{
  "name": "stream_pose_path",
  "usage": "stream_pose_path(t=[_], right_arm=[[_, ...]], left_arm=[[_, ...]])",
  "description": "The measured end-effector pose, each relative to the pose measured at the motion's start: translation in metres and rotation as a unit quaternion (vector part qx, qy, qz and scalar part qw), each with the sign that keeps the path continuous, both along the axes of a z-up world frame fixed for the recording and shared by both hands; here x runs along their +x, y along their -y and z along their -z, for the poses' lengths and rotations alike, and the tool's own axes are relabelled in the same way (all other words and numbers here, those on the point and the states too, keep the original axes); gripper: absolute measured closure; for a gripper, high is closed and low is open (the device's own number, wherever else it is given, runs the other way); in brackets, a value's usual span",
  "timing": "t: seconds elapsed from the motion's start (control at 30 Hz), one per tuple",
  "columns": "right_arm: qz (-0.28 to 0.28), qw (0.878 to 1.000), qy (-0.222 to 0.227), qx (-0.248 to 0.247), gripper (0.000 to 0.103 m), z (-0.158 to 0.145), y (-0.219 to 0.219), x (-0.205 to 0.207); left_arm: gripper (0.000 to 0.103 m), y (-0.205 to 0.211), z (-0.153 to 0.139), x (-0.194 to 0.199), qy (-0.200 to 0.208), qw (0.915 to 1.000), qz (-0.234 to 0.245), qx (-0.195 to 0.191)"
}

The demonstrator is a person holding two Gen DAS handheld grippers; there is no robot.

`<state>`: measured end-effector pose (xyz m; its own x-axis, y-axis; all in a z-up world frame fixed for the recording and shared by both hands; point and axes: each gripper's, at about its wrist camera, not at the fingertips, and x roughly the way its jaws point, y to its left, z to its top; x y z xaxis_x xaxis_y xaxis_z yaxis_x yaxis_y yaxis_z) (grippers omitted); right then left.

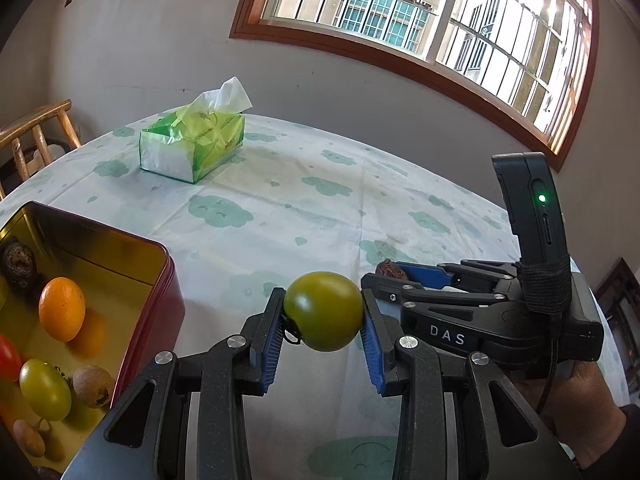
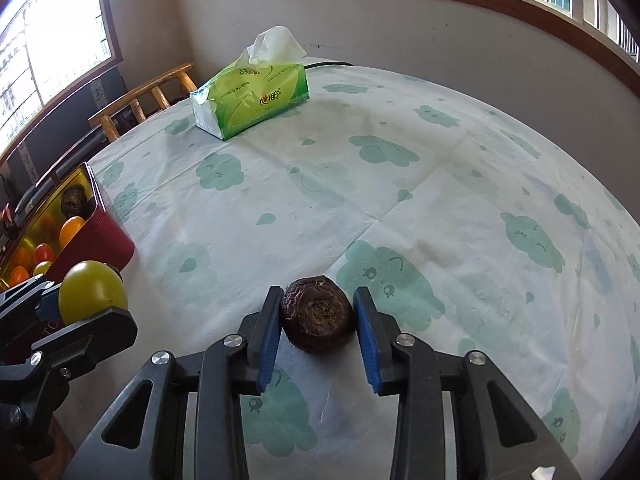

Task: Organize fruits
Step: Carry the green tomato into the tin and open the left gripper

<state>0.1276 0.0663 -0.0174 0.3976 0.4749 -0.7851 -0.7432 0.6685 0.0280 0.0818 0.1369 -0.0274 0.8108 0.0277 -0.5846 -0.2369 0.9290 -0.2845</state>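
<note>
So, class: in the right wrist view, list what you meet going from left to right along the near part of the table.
Red metal tin with gold lining → smooth green tomato held in the left gripper → wrinkled dark brown round fruit between the right gripper's blue fingers.

- You are in a home, at what looks like a dining table (image 2: 400,200) spread with a white cloth printed with green cartoon clouds.
- A green pack of tissues (image 2: 250,98) sits on it, one sheet pulled up.
- A wooden chair (image 2: 148,94) stands at the table's far edge.
- Plain, scuffed walls meet wood-framed windows (image 1: 420,12) with metal bars, and through them you see another building's windows.
- A red tin (image 1: 160,280) with a gold inside holds small fruits.
</note>
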Motion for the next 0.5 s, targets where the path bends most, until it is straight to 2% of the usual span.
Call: stream_pose_path(t=[0.13, 0.3, 0.4, 0.5], right_arm=[[0.036, 0.999, 0.003, 0.017, 0.071, -0.008, 0.046, -0.035], [0.112, 0.993, 0.034, -0.006, 0.071, -0.011, 0.115, -0.083], [0.149, 0.988, 0.039, -0.011, 0.071, -0.007, 0.145, -0.095], [0.173, 0.984, 0.029, 0.012, 0.07, -0.009, 0.161, -0.093]], left_arm=[[0.066, 0.001, 0.0, 0.001, -0.002, 1.0, 0.0, 0.002], [0.066, 0.001, 0.0, 0.001, -0.003, 1.0, 0.0, 0.005], [0.066, 0.002, 0.0, 0.0, -0.003, 0.9999, -0.007, 0.008], [0.066, 0.003, 0.0, 0.001, -0.008, 0.9997, -0.014, 0.017]])
